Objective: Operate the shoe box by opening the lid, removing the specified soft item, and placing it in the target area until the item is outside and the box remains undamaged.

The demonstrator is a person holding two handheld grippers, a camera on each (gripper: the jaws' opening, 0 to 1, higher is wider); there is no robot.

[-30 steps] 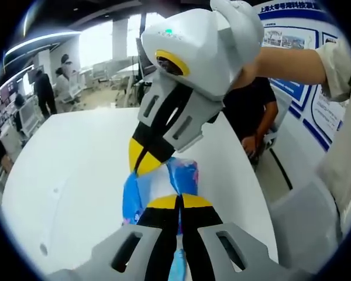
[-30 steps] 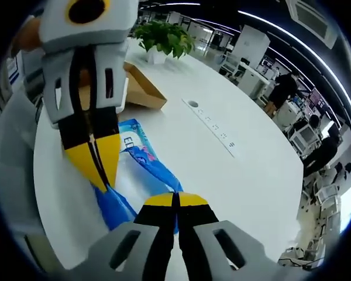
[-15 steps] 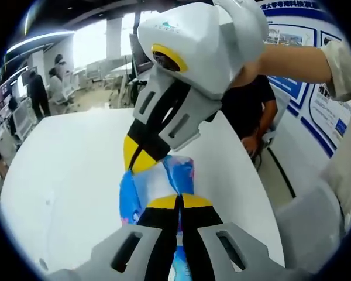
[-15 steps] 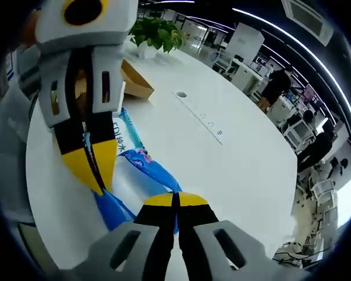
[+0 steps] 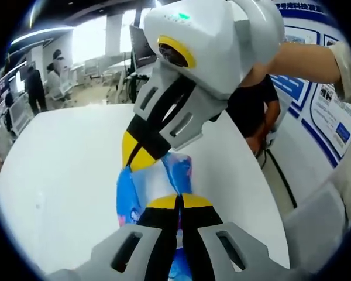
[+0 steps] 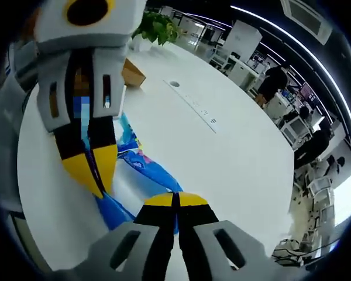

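Note:
A soft blue and white packet (image 5: 158,182) is stretched between both grippers above the white table (image 5: 58,170). My left gripper (image 5: 178,200) is shut on its near edge. The right gripper (image 5: 137,153) reaches down from the upper right and is shut on the far edge. In the right gripper view the same packet (image 6: 141,164) runs from my right gripper (image 6: 176,196), shut on it, to the left gripper (image 6: 97,174) at the left. The brown cardboard shoe box (image 6: 133,73) lies on the table behind the left gripper, mostly hidden by it.
A potted plant (image 6: 158,26) stands beyond the box. A strip of sockets (image 6: 194,106) is set into the table (image 6: 240,152). A seated person (image 5: 254,111) is at the table's far edge. Desks and several people fill the background.
Both grippers keep their hold on the packet. The right gripper view has pulled away from the box, which now looks smaller and more hidden behind the left gripper.

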